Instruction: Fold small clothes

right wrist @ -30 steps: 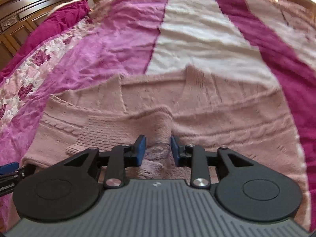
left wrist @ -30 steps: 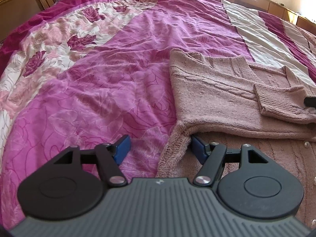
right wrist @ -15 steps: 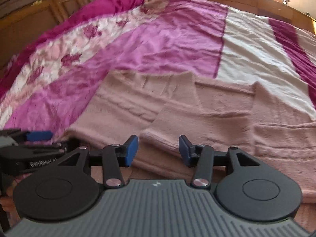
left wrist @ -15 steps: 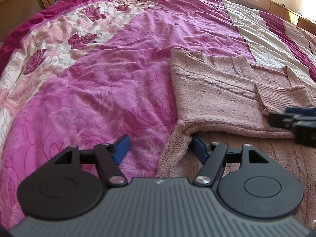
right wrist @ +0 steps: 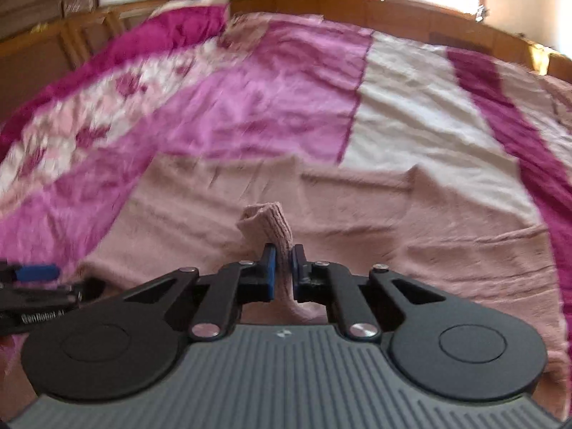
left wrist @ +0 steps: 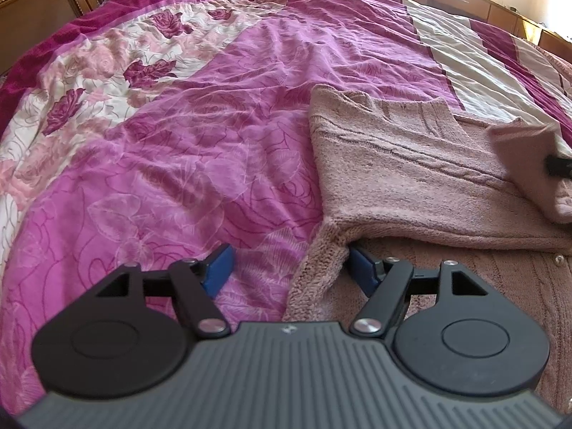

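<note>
Right gripper clamped on sweater cuff; left gripper wide — seemingly touching sweater edge.

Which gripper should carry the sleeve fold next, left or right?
Right. The right gripper is already shut on the sleeve cuff, lifted off the cardigan. The left gripper is open at its edge.

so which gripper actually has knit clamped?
The right gripper: jaws pinched on the sweater cuff. The left gripper stands open, straddling the hem.
</note>
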Motion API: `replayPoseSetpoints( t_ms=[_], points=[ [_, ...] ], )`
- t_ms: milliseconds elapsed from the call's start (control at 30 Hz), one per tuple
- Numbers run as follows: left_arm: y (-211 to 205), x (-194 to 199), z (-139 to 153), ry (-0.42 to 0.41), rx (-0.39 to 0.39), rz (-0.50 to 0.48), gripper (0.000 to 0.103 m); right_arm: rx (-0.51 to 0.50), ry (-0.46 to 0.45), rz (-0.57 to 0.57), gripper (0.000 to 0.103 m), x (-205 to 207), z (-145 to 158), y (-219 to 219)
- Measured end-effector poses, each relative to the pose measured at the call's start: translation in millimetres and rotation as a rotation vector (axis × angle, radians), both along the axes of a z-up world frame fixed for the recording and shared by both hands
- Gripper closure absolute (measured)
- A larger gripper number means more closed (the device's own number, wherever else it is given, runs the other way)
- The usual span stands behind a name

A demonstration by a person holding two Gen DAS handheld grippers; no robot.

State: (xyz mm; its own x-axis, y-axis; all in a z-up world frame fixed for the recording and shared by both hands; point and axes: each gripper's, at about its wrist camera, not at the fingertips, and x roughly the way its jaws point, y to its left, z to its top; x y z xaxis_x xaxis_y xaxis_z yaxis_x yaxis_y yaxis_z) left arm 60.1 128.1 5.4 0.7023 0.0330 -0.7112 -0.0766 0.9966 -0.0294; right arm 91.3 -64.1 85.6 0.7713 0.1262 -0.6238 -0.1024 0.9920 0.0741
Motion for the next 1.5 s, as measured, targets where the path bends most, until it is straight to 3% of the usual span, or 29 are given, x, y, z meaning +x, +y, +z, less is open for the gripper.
replayPoseSetpoints(
  t_ms=[300,567,733,900,1067,1200,1333,1500],
  points=[
    [0,0,-1,-0.001,0.003,0.006,0.031,0.012,-0.058,-0.185,0.094,-24,24,-82],
    [-1,0,-1,0.002,0.014,0.008,0.031,0.023,0.001,-0.339,0.094,-48,-6,-139],
    [-2,0,-1,0.002,0.015,0.008,0.031,0.080,0.094,-0.408,0.092,-57,-36,-163],
    [-3,0,-1,0.003,0.018,0.010,0.030,0.123,0.083,-0.463,0.077,-73,-36,-167],
    [-3,0,-1,0.004,0.023,0.012,0.030,0.141,0.003,-0.424,0.055,-77,-18,-162],
    [-1,0,0,0.009,0.027,0.011,0.030,0.134,0.021,-0.383,0.054,-66,-22,-157],
    [0,-3,5,0.025,0.016,0.018,0.030,0.160,0.106,-0.384,0.053,-54,-48,-163],
    [4,-18,16,0.035,0.027,0.002,0.031,0.218,0.089,-0.374,0.047,-69,-37,-171]
  ],
)
